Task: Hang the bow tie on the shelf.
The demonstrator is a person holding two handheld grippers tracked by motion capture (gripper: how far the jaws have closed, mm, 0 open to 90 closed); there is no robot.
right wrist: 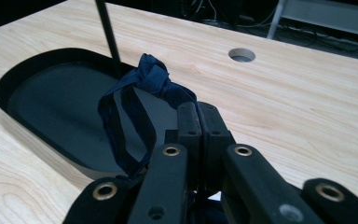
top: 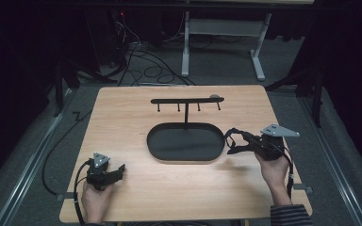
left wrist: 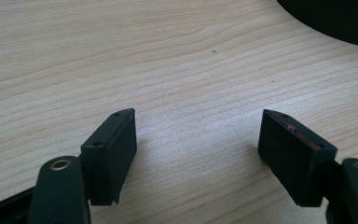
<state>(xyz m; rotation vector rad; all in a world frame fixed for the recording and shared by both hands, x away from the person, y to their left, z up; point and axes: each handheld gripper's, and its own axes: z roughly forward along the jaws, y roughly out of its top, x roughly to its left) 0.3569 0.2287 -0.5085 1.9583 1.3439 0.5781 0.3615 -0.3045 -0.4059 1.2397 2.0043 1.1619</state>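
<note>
Where the oval black tray (top: 162,148) sits at the middle of the wooden table (top: 122,113), nothing lies in it apart from the thin post (top: 186,115) rising from its far side to a bar with 4 small pegs (top: 187,100). At the tray's right rim, a dark blue knotted fabric loop (right wrist: 140,88) pinched in the right gripper (right wrist: 199,126), jaws pressed tight together on the cloth, knot standing just above the jaw tips, loop hanging beside them over the tray's edge. In the high view, the same loop (top: 232,141) just right of the tray, held off the wood by the right gripper (top: 245,141). Near the table's front left corner, well apart from the tray, the left gripper (top: 118,170) low over bare wood; in its own view, left gripper (left wrist: 198,144) with 2 jaws spread wide, nothing between them. Beyond the table, cables (top: 141,66) and a white desk frame (top: 226,33) on the floor.
</note>
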